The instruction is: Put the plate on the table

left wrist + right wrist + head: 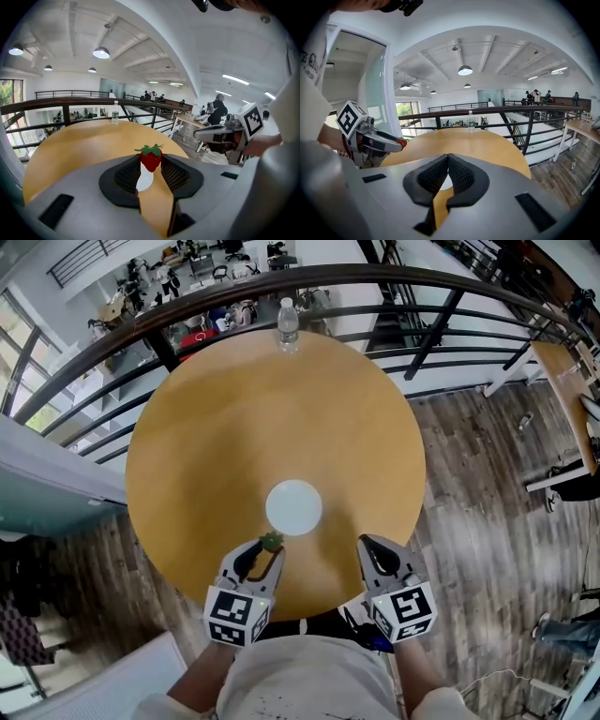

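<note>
The table [216,427] is offering open wood across its middle and both sides, so a gripper is finding free passage there. The plate [293,507] is sitting toward the near edge, just ahead of the gap between the left gripper [270,546] and the right gripper [367,542]. The bottle [288,324] is standing upright at the far edge, well apart from the plate. The railing [422,282] is curving close round the far side, blocking reach from beyond. The strawberry [271,540] is filling the left gripper's jaws, and the right gripper's jaws are pressing together, leaving no room between them.
</note>
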Tool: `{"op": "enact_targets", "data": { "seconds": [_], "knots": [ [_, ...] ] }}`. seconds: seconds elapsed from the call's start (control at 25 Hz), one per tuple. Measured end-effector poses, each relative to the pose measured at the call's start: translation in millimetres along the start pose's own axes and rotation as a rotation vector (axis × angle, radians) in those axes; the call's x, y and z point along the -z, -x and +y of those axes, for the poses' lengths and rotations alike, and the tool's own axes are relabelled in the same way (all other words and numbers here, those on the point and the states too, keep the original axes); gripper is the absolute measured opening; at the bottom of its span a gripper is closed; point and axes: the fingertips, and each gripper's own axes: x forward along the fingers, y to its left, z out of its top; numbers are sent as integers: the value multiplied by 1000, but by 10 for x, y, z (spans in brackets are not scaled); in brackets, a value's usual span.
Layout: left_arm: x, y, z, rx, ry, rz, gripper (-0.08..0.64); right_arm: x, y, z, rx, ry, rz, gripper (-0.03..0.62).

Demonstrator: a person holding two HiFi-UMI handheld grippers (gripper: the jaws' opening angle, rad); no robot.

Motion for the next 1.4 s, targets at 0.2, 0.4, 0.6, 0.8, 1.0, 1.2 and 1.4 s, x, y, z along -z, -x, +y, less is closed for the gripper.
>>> {"op": "enact_targets", "data": {
  "seconds": [0.2, 0.4, 0.6, 0.8, 1.0, 1.2, 1.4],
  "knots": [
    [123, -241, 4, -1, -24, 42, 150, 100, -101, -61, -12, -8, 13, 25],
    [183, -544, 247, -3, -39, 88, 150, 159, -354, -125, -19, -14, 37, 25],
    [374, -864, 331, 5, -46, 146, 150, 312, -480, -158, -26, -33, 62, 25],
    [524, -1106, 430, 2, -65, 188, 150, 464, -562, -157, -40, -47, 88, 25],
    [669, -1346, 533, 0, -77, 233, 150, 562, -668, -141, -57, -58, 103, 25],
    [799, -1528, 578, -3, -88, 273, 150, 666, -694, -162, -61, -77, 119, 25],
    [926, -1762, 643, -8, -117, 314, 150, 773, -791, -246, -65, -91, 125, 25]
  ]
}}
